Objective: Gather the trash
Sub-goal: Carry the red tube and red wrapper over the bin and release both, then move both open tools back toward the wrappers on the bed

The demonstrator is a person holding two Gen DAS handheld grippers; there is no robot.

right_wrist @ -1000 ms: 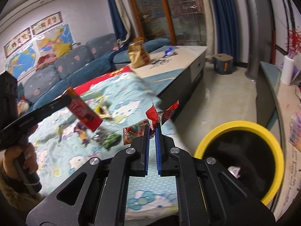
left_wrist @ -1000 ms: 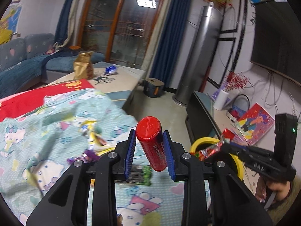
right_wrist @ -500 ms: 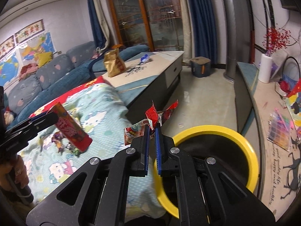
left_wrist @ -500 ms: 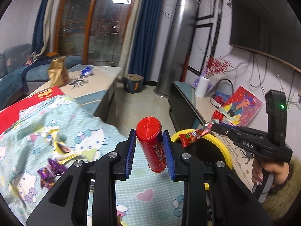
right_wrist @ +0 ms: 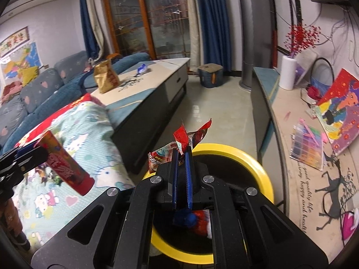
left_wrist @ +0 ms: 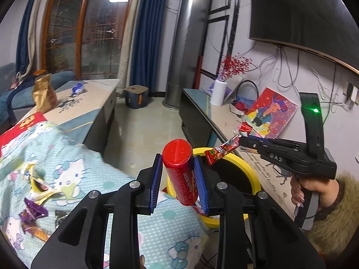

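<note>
On my left, the left hand-held gripper [left_wrist: 178,177] is clamped at a narrow spread around a red tube [left_wrist: 180,172], its blue pads pressing on both sides; the tube's long axis runs roughly along the fingers, capped end tipped up and away from me, lower end poking out below the pads. From this hand the yellow-rimmed bin [left_wrist: 251,174] lies just ahead and a little to the right, its near rim partly hidden behind the tube and the fingers, so I judge the tube sits over the edge of the patterned bedspread [left_wrist: 89,179] and the bin's near lip rather than squarely above the opening. A few loose wrappers [left_wrist: 33,210] are left on the bedspread at far left, well apart from either hand. Moving right, the right hand-held gripper [right_wrist: 181,163] has its jaws pinched nearly together on a crumpled red snack wrapper [right_wrist: 186,136], which sticks up above the fingertips. In its own view the bin's dark mouth [right_wrist: 235,179] lies directly ahead and below the fingers, with some trash already at the bottom. I'd say the right hand is the nearer and better placed to let go first; the left needs a small shift rightward over the opening.
</note>
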